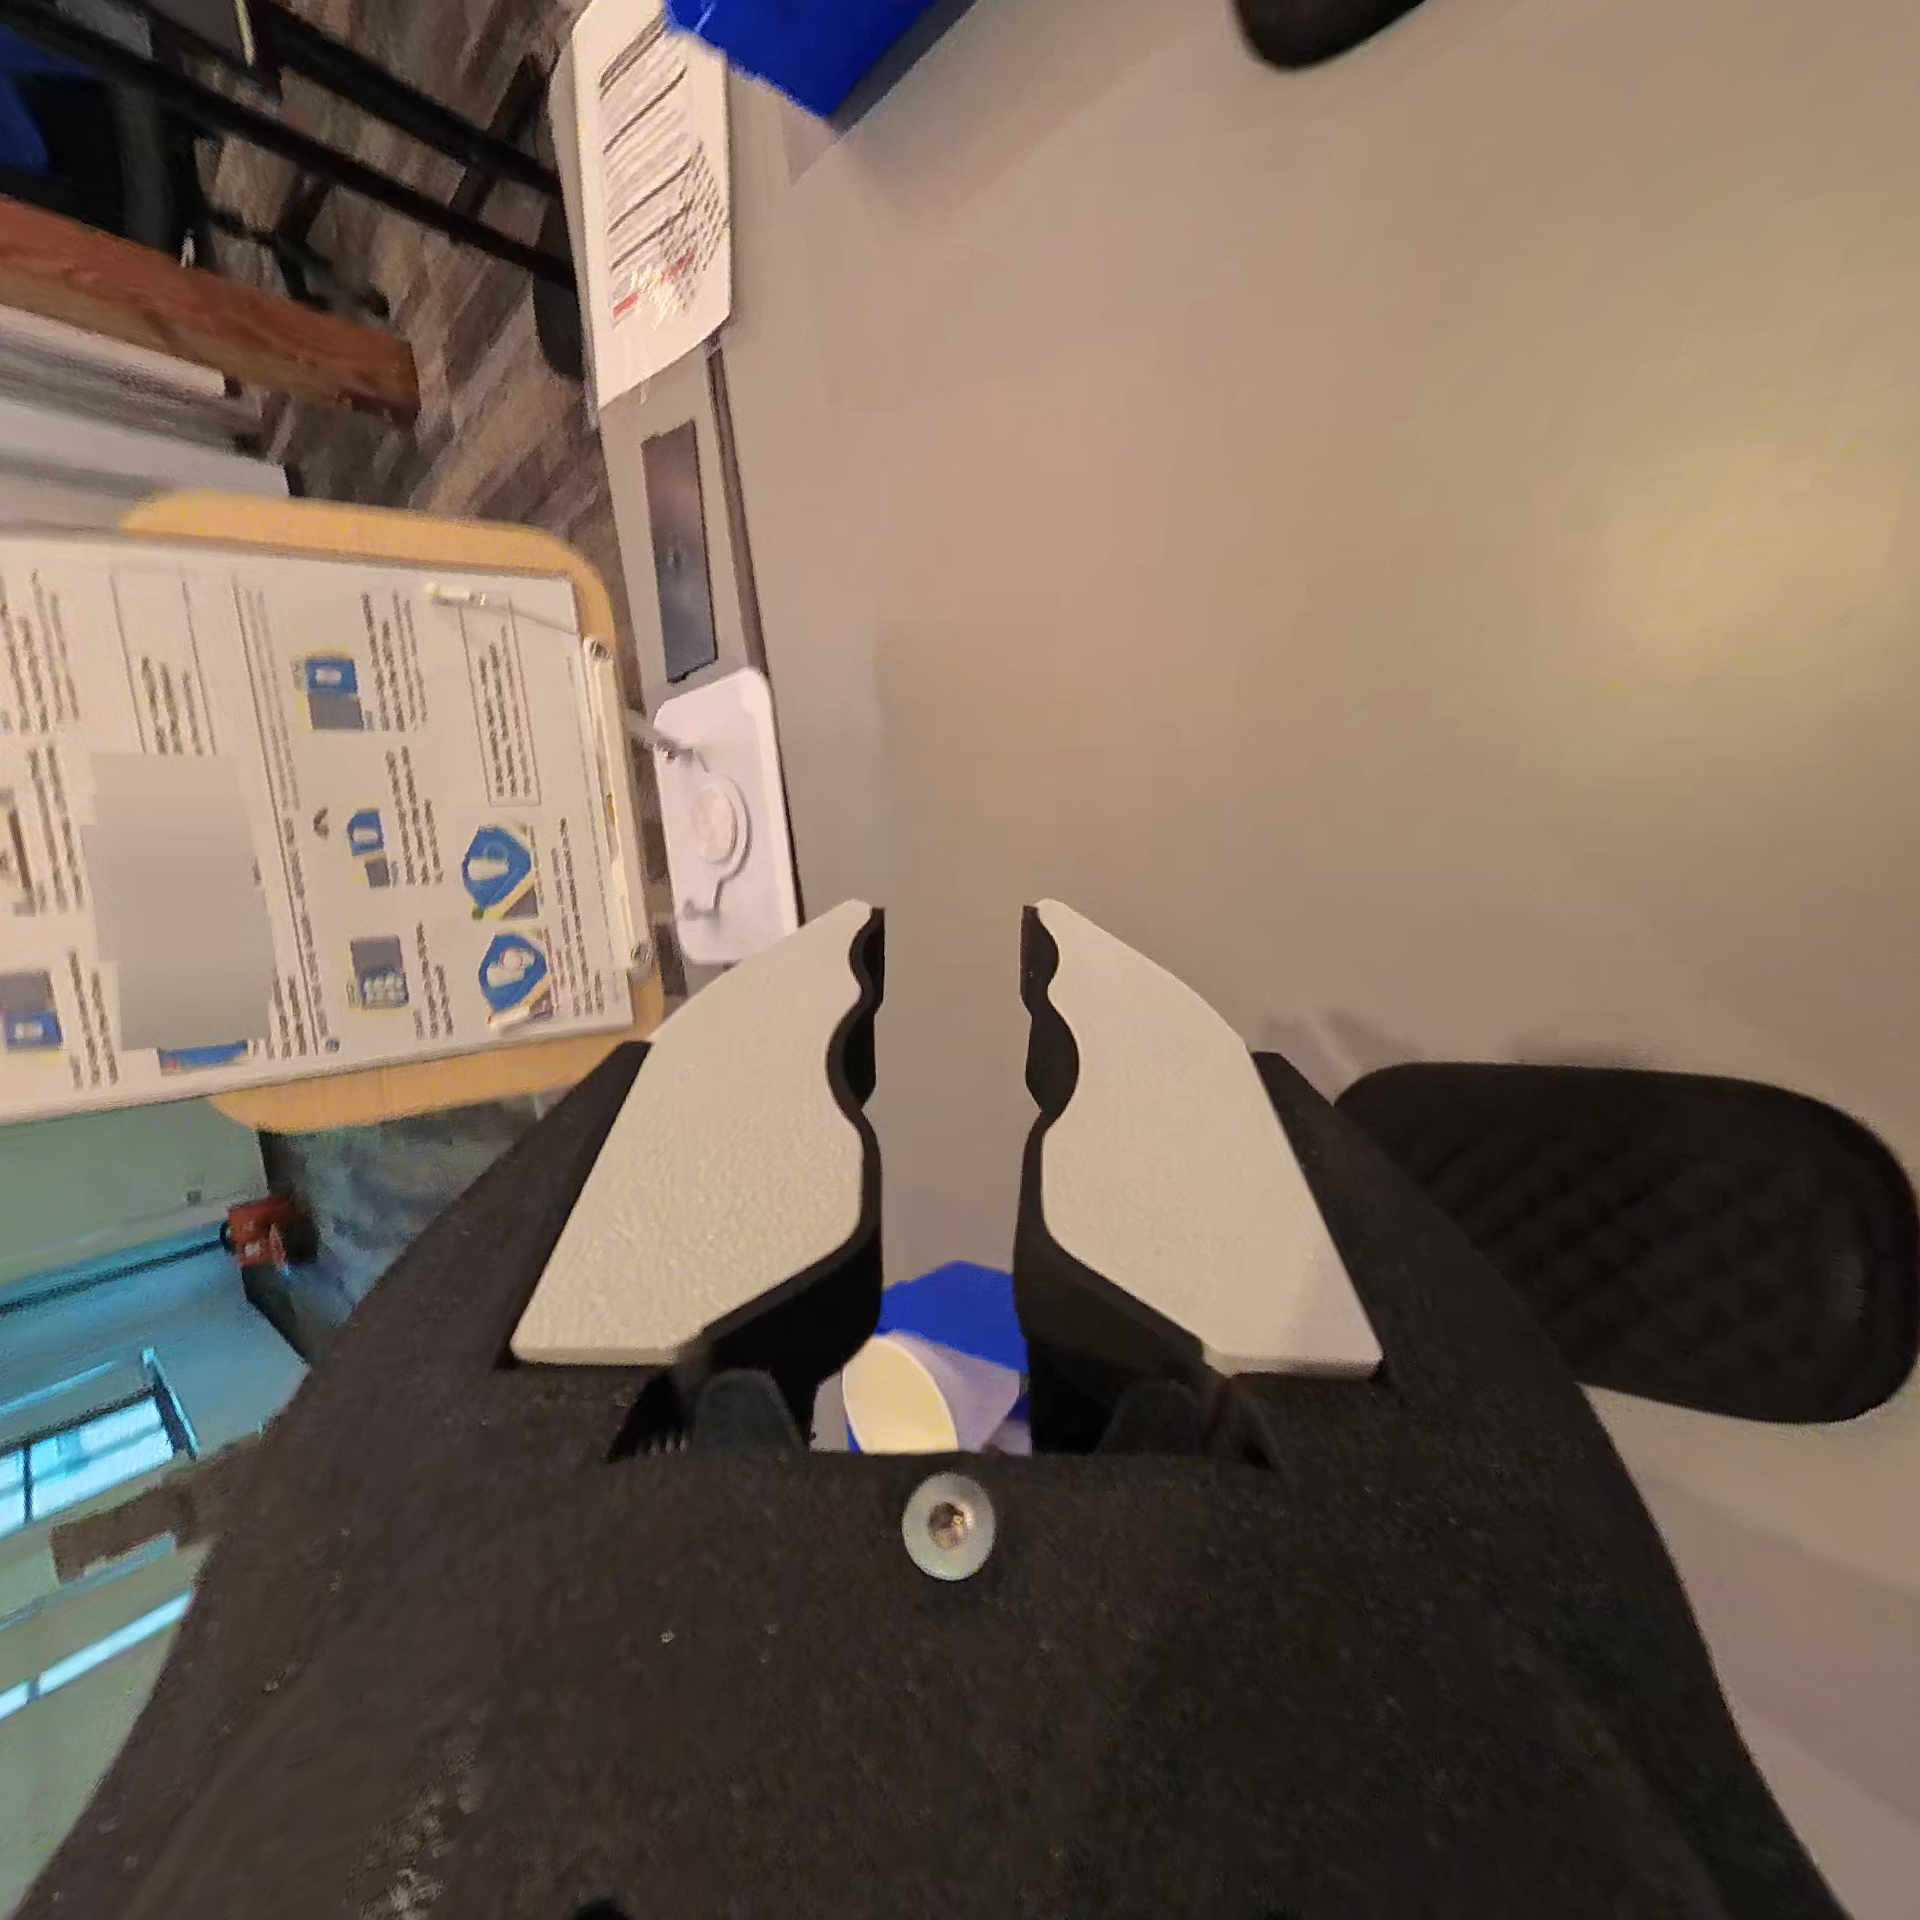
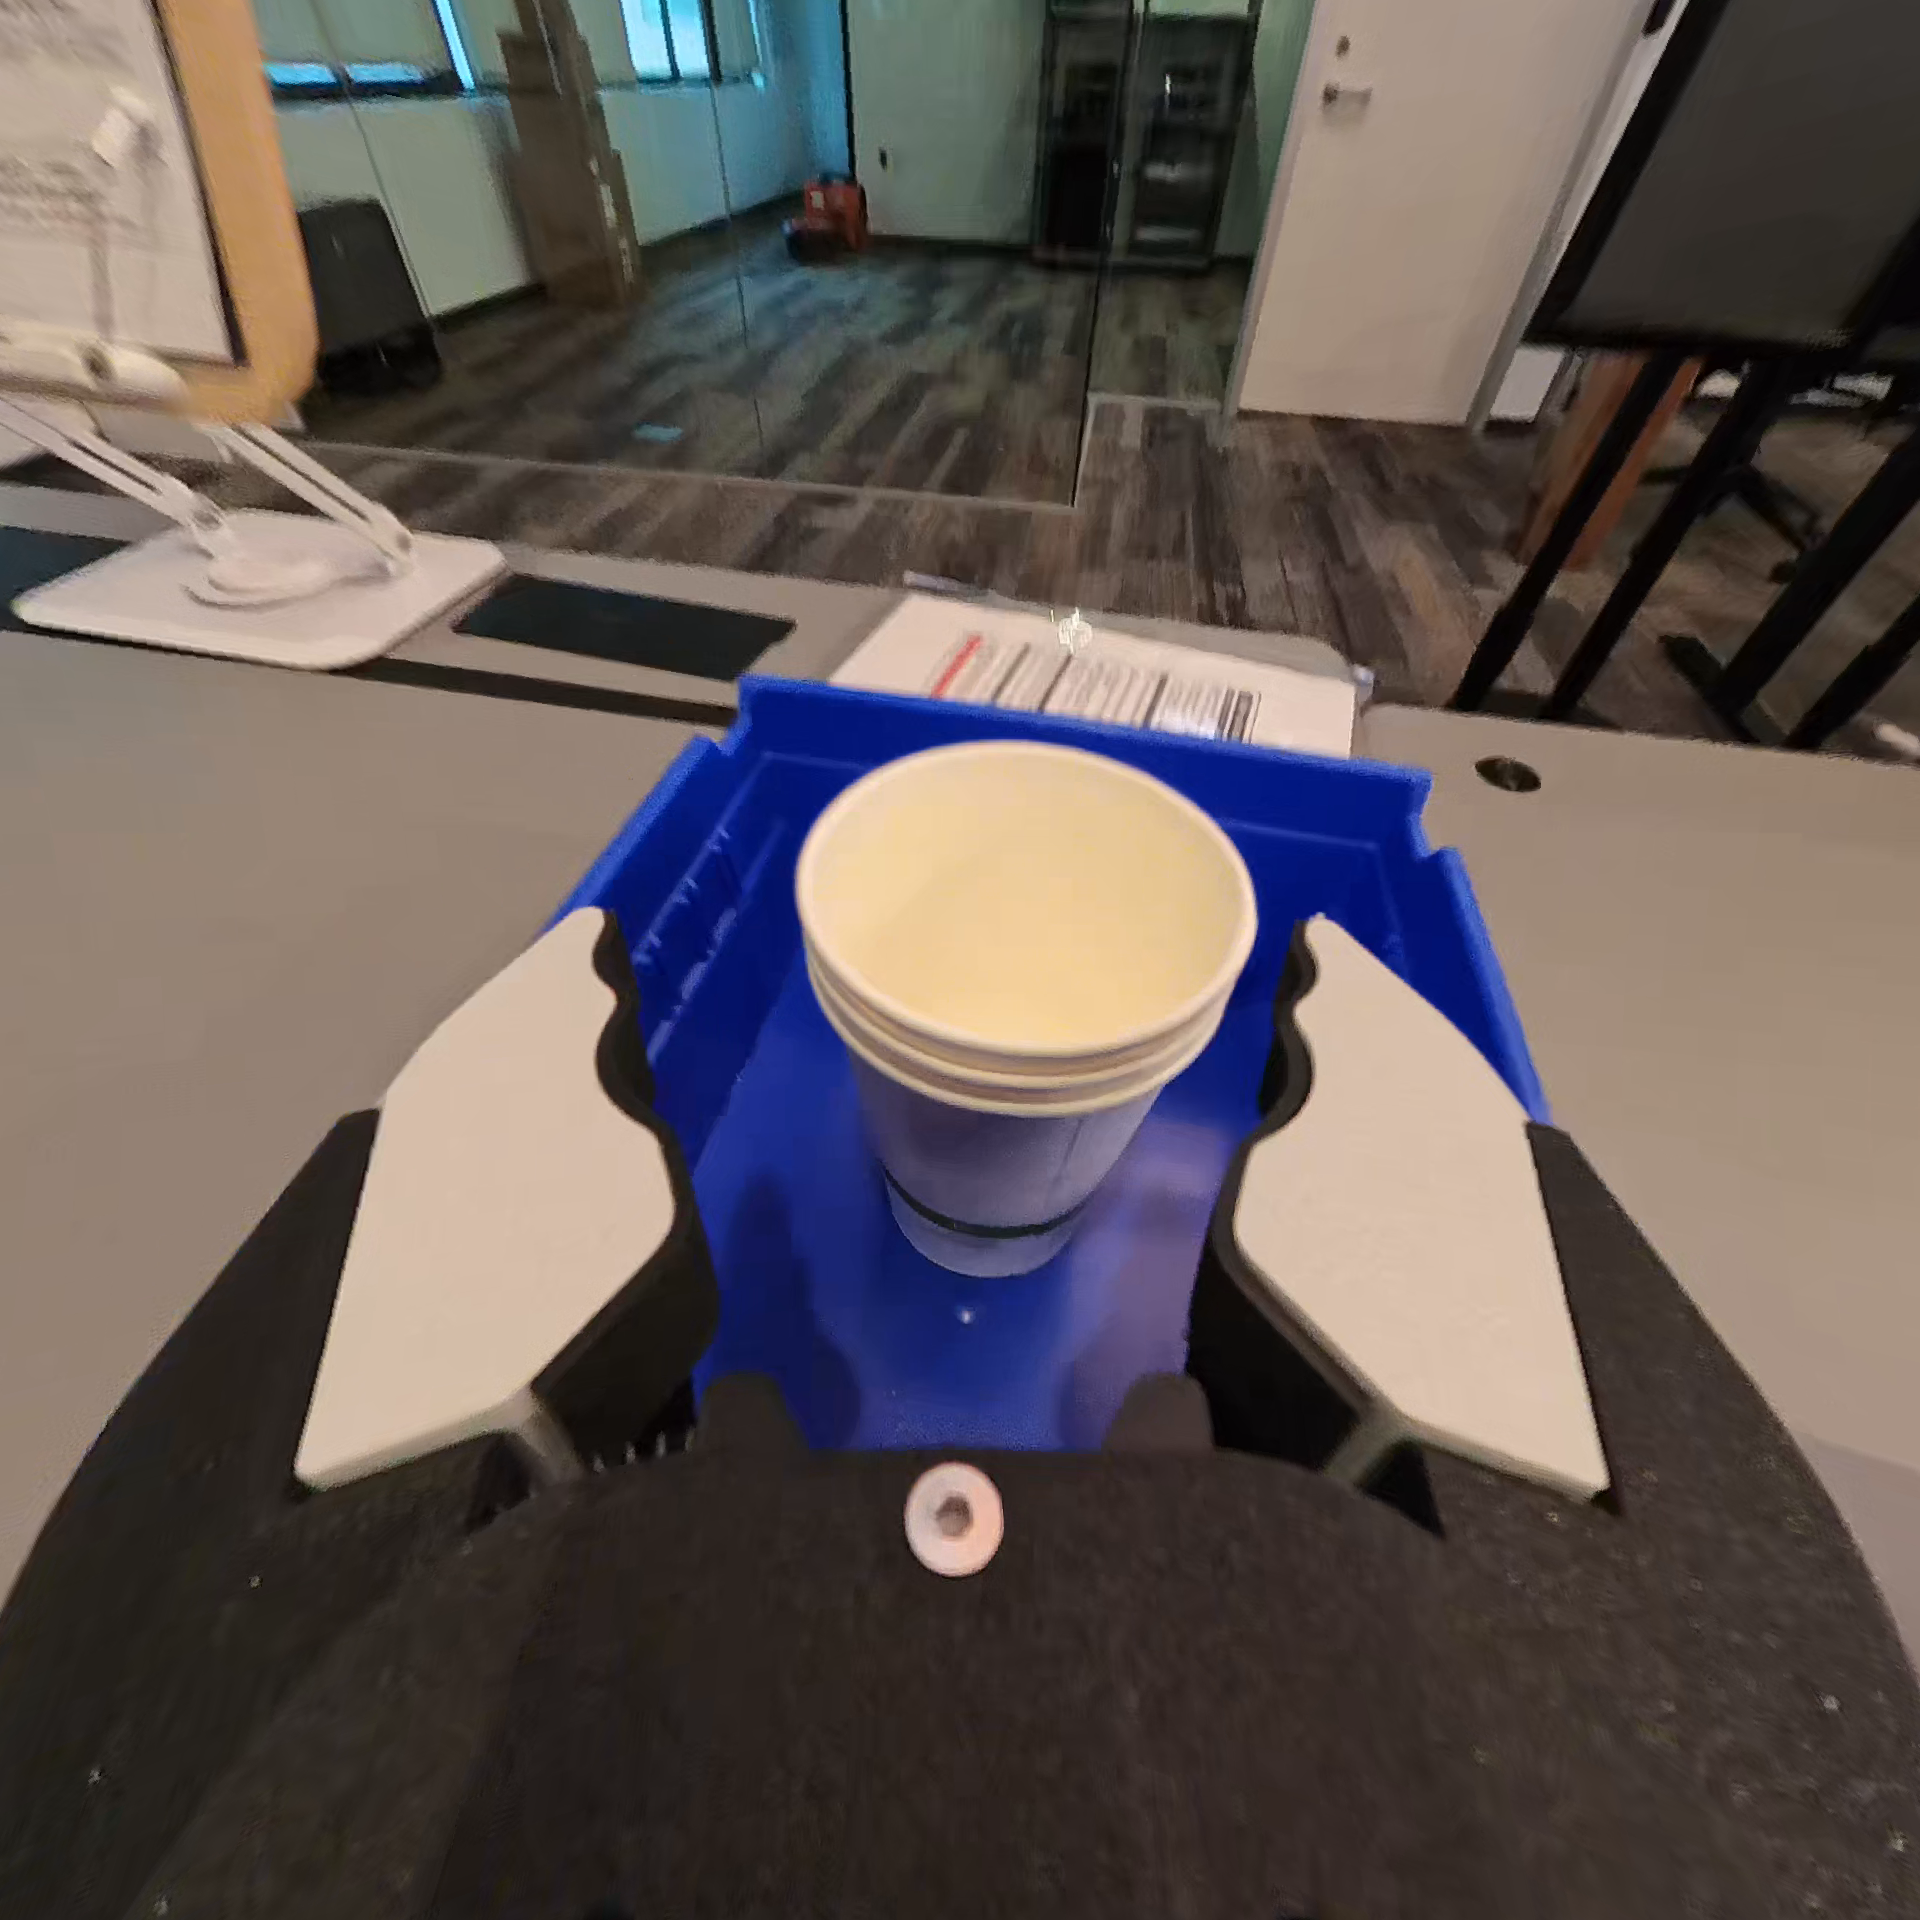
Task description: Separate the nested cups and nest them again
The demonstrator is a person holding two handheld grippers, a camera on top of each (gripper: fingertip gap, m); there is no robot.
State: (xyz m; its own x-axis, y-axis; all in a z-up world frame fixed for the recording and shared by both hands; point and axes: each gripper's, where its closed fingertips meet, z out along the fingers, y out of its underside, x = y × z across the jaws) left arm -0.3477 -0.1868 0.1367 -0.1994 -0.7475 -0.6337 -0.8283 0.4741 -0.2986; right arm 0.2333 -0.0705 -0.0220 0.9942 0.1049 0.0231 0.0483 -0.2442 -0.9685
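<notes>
Right tongs [image 2: 951, 1049] wide around nested paper cups [image 2: 1023, 997] in blue bin [image 2: 1340, 821] (left tongs [image 1: 953, 966] narrow, empty); squeezing risks crushing rims.

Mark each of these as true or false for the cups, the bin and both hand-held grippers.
1. The nested cups stand upright in the blue bin. True.
2. The right hand-held gripper is clamped on the cups. False: its fingers are open, either side of the cups, not touching.
3. The left hand-held gripper holds one cup. False: nothing is between its fingertips.
4. The bin sits on a grey table. True.
</notes>
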